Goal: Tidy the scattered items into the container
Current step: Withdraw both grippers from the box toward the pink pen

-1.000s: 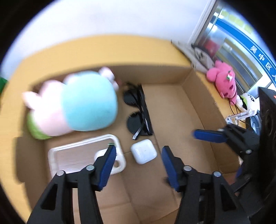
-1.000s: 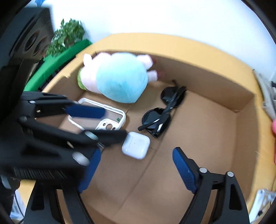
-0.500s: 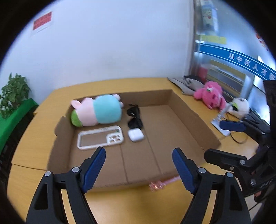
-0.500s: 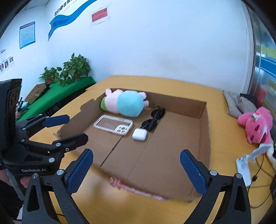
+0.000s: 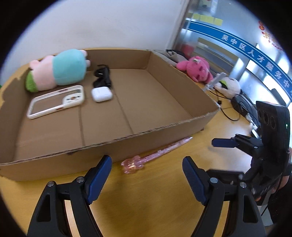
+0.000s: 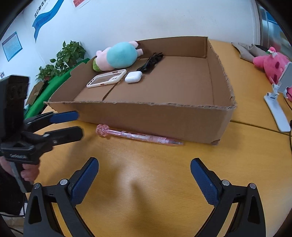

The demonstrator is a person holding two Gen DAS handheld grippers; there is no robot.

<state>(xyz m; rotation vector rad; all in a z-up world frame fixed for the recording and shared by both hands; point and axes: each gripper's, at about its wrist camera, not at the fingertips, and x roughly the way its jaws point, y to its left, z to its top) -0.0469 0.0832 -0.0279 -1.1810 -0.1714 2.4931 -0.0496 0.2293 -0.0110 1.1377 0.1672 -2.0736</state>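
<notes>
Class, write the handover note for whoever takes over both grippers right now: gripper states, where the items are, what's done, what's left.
Left gripper: open, empty, above the table.
Right gripper: open, empty.
In the cardboard box: plush toy, phone case, earbud case, sunglasses.
Left: pink pen lies on the table against the box's near wall; it appears to be the last item.

Legible text: one sign only. A blue band (image 5: pixel 255 56) across the glazed front, at two o'clock in the left wrist view, bears white Chinese characters reading 吴中区人才服务中, cut off at the picture's edge. Not legible: red notice (image 6: pixel 80 2) on the white wall at eleven o'clock in the right wrist view; blue poster (image 6: pixel 11 45) at ten o'clock; small print on the left gripper's (image 6: pixel 75 124) body.
</notes>
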